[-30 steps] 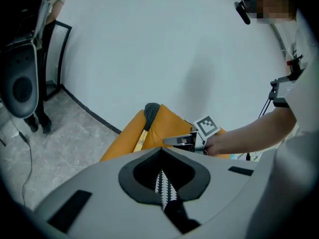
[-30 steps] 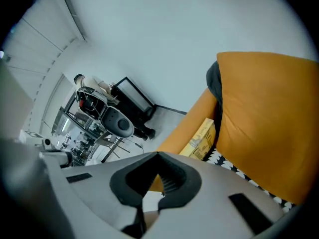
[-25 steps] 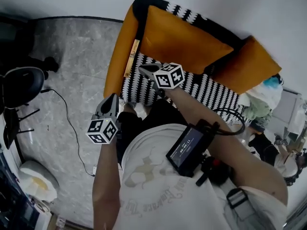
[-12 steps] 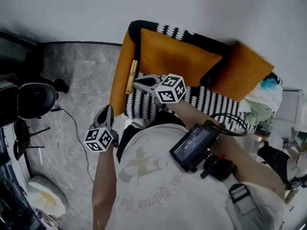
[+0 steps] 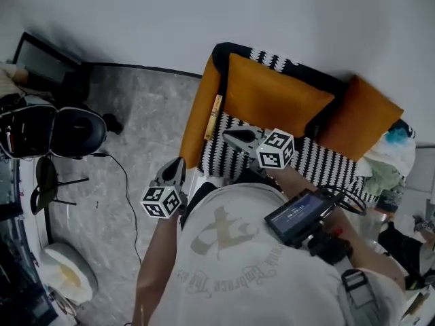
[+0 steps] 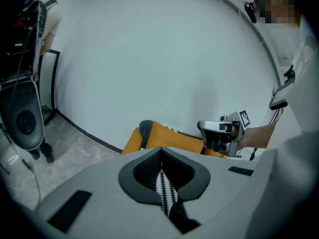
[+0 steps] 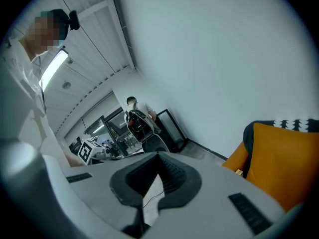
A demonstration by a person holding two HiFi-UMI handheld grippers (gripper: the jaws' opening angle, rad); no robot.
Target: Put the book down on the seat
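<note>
Grey-jawed, our left gripper [image 5: 178,163] and right gripper [image 5: 231,135] are both pinched together with nothing in them, short of the chair. Beyond, the slim tan book [image 5: 215,117] seems to stand on edge against the orange armrest [image 5: 196,124], beside the black-and-white patterned seat [image 5: 234,160]. We judge it light, stiff and slick, best pinched by its upper edge. The big orange cushion [image 5: 272,104] behind crowds the seat.

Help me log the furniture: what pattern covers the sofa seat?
Black-and-white zigzag stripes on the seat, clearest in the head view.
</note>
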